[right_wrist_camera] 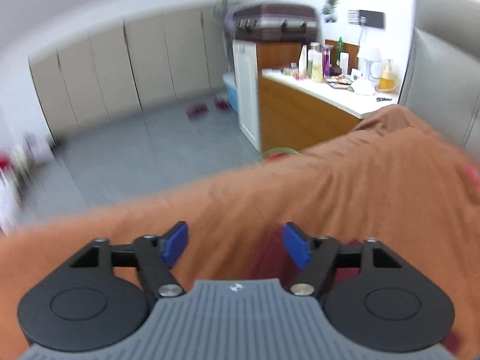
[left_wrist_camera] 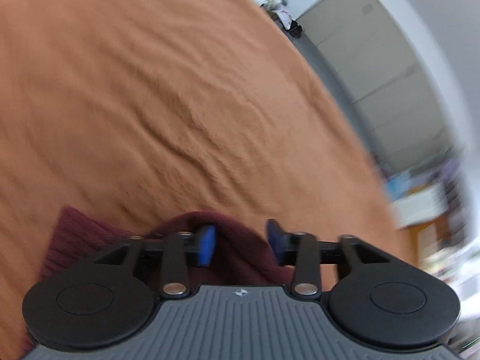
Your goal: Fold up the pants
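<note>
- The left gripper (left_wrist_camera: pixel 241 241) has its jaws apart, a hump of dark maroon knitted pants (left_wrist_camera: pixel 237 258) between the blue pads, unpinched.
- The right gripper (right_wrist_camera: pixel 235 244) stands wide open over the rumpled orange-brown bed cover (right_wrist_camera: pixel 345 186); blurred maroon cloth lies beneath.

Your left gripper (left_wrist_camera: pixel 241 241) tilts down, jaws parted. Your right gripper (right_wrist_camera: pixel 235 244) gapes wider, seemingly gripping nothing, though blur hampers certainty.

Bright, even indoor light, no glare or hard shadows. Heavy motion blur ahead of both tools and toward edges; tool bodies sharp. Strong fisheye bending, dark corners.
</note>
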The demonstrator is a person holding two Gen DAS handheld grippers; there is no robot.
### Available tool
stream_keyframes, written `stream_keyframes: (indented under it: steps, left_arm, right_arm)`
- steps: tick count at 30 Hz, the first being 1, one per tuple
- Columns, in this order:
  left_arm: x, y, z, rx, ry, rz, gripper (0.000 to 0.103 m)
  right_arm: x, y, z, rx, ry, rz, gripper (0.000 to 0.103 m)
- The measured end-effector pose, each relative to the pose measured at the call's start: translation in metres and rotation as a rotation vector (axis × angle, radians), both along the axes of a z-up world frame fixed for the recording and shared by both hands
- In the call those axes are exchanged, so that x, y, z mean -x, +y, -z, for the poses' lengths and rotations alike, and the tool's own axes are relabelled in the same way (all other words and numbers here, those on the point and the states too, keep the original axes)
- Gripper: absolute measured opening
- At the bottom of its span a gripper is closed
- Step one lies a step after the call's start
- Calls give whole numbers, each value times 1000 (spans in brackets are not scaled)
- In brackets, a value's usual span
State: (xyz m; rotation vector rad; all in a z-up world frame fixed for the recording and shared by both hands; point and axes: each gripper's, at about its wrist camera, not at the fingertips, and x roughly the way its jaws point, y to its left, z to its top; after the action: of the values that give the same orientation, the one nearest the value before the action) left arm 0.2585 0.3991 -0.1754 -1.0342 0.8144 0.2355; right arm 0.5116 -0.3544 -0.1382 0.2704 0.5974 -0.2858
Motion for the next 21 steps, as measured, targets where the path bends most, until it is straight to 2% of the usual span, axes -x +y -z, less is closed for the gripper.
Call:
stream_keyframes:
  steps: [1, 2, 3, 4, 5, 6, 7, 9, 11, 12, 13, 15, 17, 21]
  left_arm:
    - [9, 11, 2, 116, -51, -39, 63]
    - [17, 20, 3, 214, -86, -74, 63]
    - [27, 25, 2, 272, -113, -94, 64]
    - [37, 26, -3, 270, -155, -102, 67]
    - [50, 23, -13, 219, -190, -105, 74]
    - [64, 17, -25, 140, -215, -95, 82]
    - [77, 8, -36, 54, -229, -83, 84]
    - [105, -20, -61, -180, -263, -38, 89]
    - [125, -56, -78, -394, -292, 32, 92]
    - [132, -77, -82, -481, -300, 89, 92]
    - [134, -94, -85, -535, -293, 145, 92]
    - [135, -130, -82, -581, -273, 276, 92]
    - [133, -162, -75, -576, -267, 377, 92]
    - [133, -217, -49, -568, -271, 502, 92]
  right_arm:
    - [7, -9, -7, -82, -61, 15, 81]
    - [11, -16, -12, -158, -103, 25, 80]
    - [16, -22, -16, -220, -122, 25, 76]
    - [20, -25, -19, -259, -118, -1, 69]
    - [24, -23, -20, -247, -77, -55, 65]
    - [29, -15, -19, -192, -22, -117, 57]
    - [41, 0, -15, -97, 24, -201, 56]
    - [68, 33, -2, 89, 81, -357, 56]
    - [101, 66, 16, 288, 97, -512, 57]
    - [117, 83, 25, 374, 89, -586, 57]
    - [129, 97, 34, 432, 81, -655, 57]
    - [143, 115, 49, 452, 99, -759, 57]
    - [150, 135, 60, 461, 115, -837, 57]
    - [157, 171, 73, 614, 78, -936, 66]
